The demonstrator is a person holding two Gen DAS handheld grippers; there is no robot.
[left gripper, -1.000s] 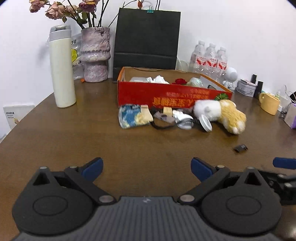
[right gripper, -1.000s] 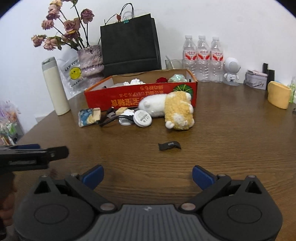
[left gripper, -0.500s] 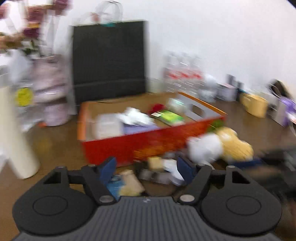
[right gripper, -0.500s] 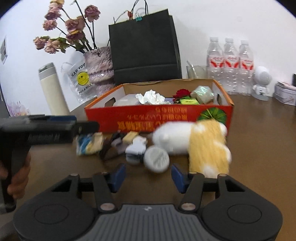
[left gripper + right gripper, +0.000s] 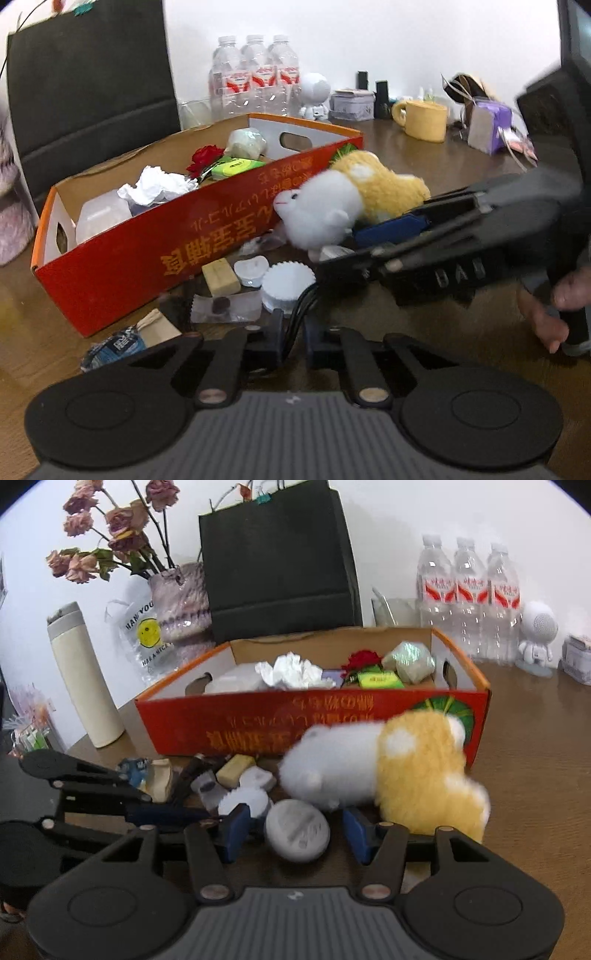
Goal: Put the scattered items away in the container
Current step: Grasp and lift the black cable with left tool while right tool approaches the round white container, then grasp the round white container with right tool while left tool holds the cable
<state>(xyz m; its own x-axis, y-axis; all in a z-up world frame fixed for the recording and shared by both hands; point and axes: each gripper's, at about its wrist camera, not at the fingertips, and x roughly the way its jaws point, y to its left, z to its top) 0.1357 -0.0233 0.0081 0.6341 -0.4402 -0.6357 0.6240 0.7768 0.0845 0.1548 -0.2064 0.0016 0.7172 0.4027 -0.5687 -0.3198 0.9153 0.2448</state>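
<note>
The red cardboard box (image 5: 155, 251) (image 5: 332, 716) holds crumpled paper, a red flower and packets. In front of it lies a pile: a white and yellow plush (image 5: 351, 199) (image 5: 388, 768), a serrated white lid (image 5: 288, 284), a tan block (image 5: 220, 277), a clear wrapper (image 5: 225, 308) and a blue packet (image 5: 118, 345). My left gripper (image 5: 295, 328) is closing, its jaws nearly together with a black cable (image 5: 301, 302) pinched between them. My right gripper (image 5: 295, 830) stands half open around a round grey disc (image 5: 297, 834) on the table, with a small gap on each side.
Behind the box stand a black paper bag (image 5: 277, 561), a vase of dried roses (image 5: 181, 605), a white flask (image 5: 85, 679) and water bottles (image 5: 469, 590). A yellow mug (image 5: 424, 120) and small items sit to the right. A person's hand (image 5: 550, 317) holds the right gripper's handle.
Both grippers moved forward to the pile beside the box. The left rolled and its jaws went from wide open to nearly together on the cable. The right jaws narrowed and now flank the disc.
</note>
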